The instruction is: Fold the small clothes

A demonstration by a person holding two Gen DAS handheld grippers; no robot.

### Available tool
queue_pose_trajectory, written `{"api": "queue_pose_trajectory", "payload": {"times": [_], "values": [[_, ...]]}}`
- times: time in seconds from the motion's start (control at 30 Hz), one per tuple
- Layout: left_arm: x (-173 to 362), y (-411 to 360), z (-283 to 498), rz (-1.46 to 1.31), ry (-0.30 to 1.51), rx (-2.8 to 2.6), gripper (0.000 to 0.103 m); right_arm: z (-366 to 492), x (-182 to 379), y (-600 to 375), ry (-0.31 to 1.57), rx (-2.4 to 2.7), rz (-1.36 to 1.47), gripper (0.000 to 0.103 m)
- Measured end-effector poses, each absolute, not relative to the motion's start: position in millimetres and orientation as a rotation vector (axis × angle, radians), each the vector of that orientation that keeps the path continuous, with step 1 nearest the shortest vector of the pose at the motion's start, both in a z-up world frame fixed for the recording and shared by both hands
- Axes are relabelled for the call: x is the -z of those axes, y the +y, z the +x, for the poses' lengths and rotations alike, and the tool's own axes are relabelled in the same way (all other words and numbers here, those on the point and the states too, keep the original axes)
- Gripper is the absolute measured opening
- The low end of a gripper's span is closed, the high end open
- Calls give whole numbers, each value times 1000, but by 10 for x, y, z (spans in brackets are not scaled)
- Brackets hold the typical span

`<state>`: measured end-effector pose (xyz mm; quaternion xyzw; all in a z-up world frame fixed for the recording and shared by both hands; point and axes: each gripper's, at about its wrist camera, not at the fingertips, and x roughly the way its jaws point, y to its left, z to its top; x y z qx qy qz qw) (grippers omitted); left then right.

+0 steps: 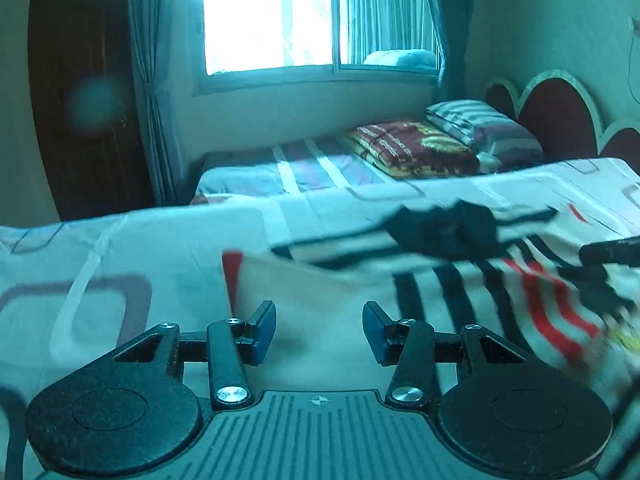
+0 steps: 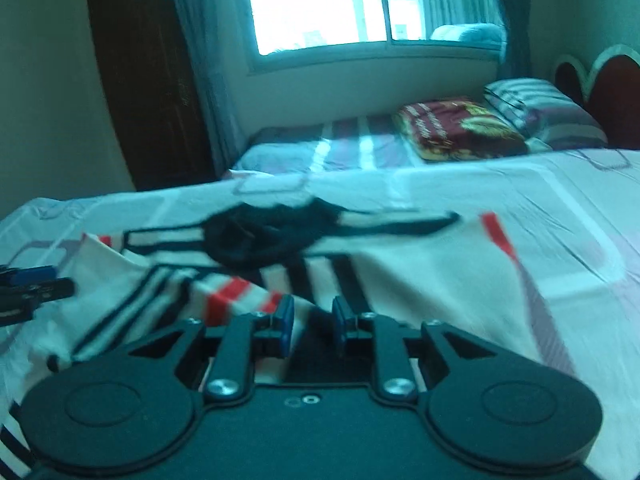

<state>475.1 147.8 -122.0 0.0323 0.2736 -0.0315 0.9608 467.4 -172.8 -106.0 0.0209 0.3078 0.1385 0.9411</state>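
Note:
A small white shirt [image 1: 340, 280] with black and red stripes and a dark collar [image 1: 444, 228] lies spread on the bed; it also shows in the right wrist view [image 2: 400, 264]. My left gripper [image 1: 319, 330] is open and empty, just above the shirt's left part near its red-trimmed sleeve. My right gripper [image 2: 312, 324] is open with a narrow gap, low over the striped lower part of the shirt, holding nothing. The right gripper's tip shows at the right edge of the left wrist view [image 1: 612, 252]; the left gripper's tip shows at the left edge of the right wrist view [image 2: 32, 284].
The bed has a white sheet with grey square outlines [image 1: 100, 280]. A second bed [image 1: 304, 168] behind holds a red patterned blanket [image 1: 412, 148] and a striped pillow [image 1: 484, 124]. A dark wardrobe [image 1: 84, 92], a window and a red headboard [image 1: 560, 116] stand beyond.

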Motion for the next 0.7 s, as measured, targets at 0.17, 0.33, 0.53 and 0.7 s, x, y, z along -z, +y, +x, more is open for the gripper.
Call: {"api": "queue_pose_trajectory", "payload": {"times": [0.17, 0.33, 0.53, 0.7], "values": [[1496, 1622, 5336, 49, 626, 43, 48, 5001, 1273, -1334, 672, -295, -3, 18], [1525, 1810, 5365, -28, 637, 53, 62, 5030, 1388, -1377, 691, -273, 36, 19], [1579, 1818, 5483, 22, 659, 24, 64, 5093, 1293, -1191, 655, -331, 43, 23], [1401, 1898, 5258, -35, 610, -12, 71, 5083, 1287, -1231, 680, -314, 58, 26]]}}
